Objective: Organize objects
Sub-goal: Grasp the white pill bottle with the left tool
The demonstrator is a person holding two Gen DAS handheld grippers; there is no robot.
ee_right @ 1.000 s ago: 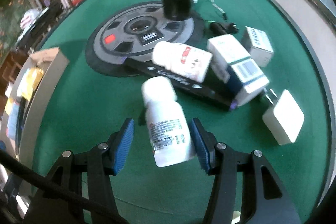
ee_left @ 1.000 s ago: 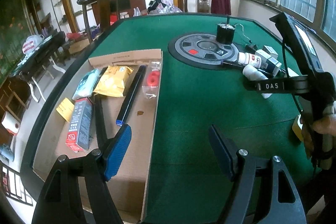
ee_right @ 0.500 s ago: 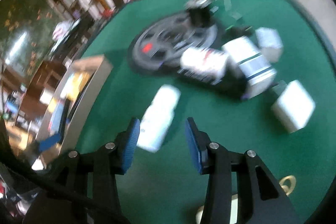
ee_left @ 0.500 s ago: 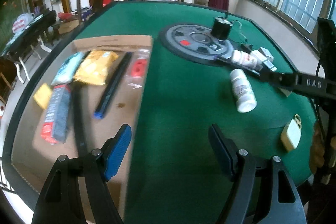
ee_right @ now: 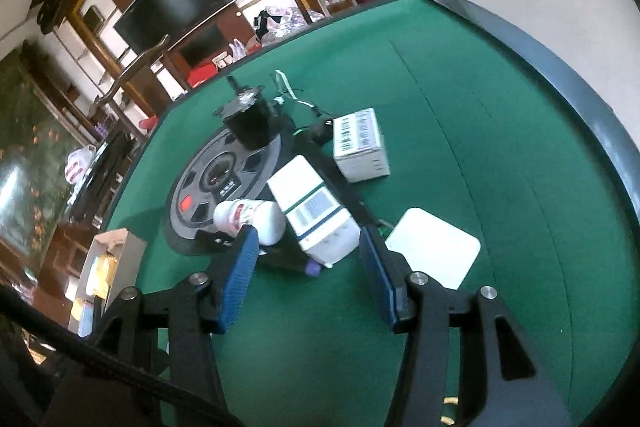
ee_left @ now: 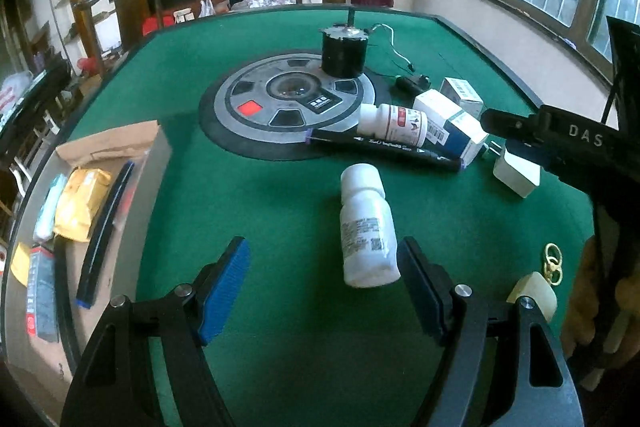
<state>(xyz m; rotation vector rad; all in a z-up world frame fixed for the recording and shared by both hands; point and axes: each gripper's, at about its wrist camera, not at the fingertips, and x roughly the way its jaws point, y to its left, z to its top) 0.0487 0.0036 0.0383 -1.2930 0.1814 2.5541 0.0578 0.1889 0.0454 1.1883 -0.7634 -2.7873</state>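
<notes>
A white pill bottle (ee_left: pixel 366 227) lies on the green table, its base between my open left gripper's (ee_left: pixel 322 285) fingers, close to the right one. A cardboard tray (ee_left: pixel 104 147) at the left holds snack packs and a long black bar. My right gripper (ee_right: pixel 306 279) is open and empty, just short of a white and blue box (ee_right: pixel 316 211), a second white bottle (ee_right: pixel 250 219) and a black bar. The right tool also shows in the left wrist view (ee_left: pixel 560 143).
A round grey dial (ee_left: pixel 288 99) with a black motor (ee_left: pixel 344 49) sits mid-table. A barcode box (ee_right: pixel 360 143), a white flat adapter (ee_right: pixel 434 253), a cream object (ee_left: pixel 532 295) and gold rings (ee_left: pixel 552 263) lie at the right.
The right gripper let go of the white bottle, left it lying on the felt, and swung right toward the boxes. The left gripper moved right from the tray to the bottle.
</notes>
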